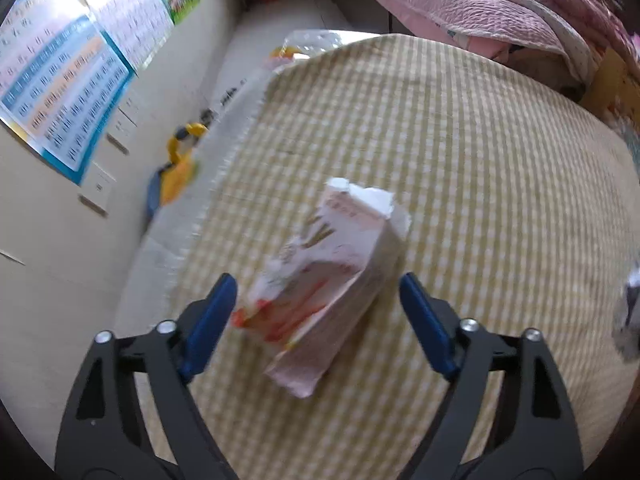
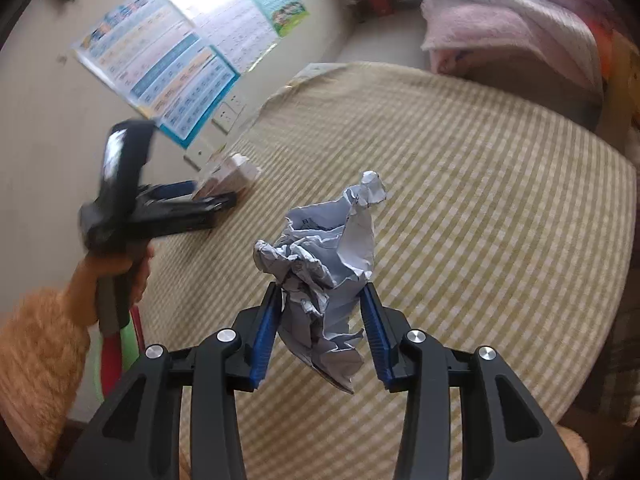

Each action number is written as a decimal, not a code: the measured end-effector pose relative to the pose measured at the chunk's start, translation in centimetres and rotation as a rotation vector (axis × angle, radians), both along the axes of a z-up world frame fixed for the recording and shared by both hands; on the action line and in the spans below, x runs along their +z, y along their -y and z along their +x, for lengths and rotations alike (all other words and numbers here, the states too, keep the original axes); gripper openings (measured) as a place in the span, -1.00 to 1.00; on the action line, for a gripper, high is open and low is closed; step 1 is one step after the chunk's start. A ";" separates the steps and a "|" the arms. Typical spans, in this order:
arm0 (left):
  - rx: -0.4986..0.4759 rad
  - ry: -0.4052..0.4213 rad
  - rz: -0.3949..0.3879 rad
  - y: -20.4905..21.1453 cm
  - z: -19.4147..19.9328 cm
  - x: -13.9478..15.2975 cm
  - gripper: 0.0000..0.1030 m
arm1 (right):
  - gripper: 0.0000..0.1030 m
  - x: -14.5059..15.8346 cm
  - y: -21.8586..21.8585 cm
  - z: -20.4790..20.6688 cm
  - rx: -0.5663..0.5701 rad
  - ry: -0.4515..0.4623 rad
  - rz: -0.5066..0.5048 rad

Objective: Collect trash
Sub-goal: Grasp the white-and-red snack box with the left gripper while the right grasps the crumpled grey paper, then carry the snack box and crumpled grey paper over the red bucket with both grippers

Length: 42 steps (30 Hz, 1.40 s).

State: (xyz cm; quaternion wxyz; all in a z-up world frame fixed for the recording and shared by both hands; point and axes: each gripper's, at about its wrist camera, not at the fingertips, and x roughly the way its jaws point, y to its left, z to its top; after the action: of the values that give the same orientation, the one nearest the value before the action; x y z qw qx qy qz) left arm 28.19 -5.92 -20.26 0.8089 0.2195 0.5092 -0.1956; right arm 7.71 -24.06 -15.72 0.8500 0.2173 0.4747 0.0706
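On the yellow checked bedspread, near its left edge by the wall: a torn pink-and-white carton, lying between the spread blue pads of the left gripper — untouched on either side. Farther right, clamped in the right gripper: a crumpled grey paper wad, lifted off the cloth. Beyond both, bare cloth up to a pink quilt — open room ahead and rightward.
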 end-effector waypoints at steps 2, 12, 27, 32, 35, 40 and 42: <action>0.009 0.026 0.017 0.5 -0.1 -0.2 0.26 | -0.23 0.9 -0.2 -0.3 0.008 0.026 -0.038; 0.114 0.058 -0.032 -1.2 -3.2 2.2 -0.19 | -0.23 2.8 -1.3 -1.4 0.014 0.071 -0.173; 0.358 0.119 -0.179 -8.4 -15.9 8.7 -0.19 | -0.23 7.2 -7.1 -3.9 0.115 0.145 -0.224; 0.401 0.144 -0.167 -9.8 -19.0 9.4 -0.19 | -0.23 7.7 -9.3 -4.4 0.158 0.148 -0.233; 0.409 0.157 -0.175 -10.2 -20.4 10.1 -0.19 | -0.23 7.9 -10.4 -4.7 0.178 0.153 -0.238; 0.416 0.174 -0.185 -10.9 -21.9 11.0 -0.19 | -0.23 8.6 -12.0 -5.3 0.206 0.167 -0.234; 0.425 0.186 -0.192 -11.3 -22.3 11.4 -0.19 | -0.22 8.8 -12.5 -5.5 0.214 0.171 -0.237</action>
State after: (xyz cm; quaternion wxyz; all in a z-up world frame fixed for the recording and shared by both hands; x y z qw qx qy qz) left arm 5.86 5.41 -8.85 0.8924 0.0467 0.4464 -0.0475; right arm 2.24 -11.59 -6.89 0.8945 0.0568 0.4262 0.1225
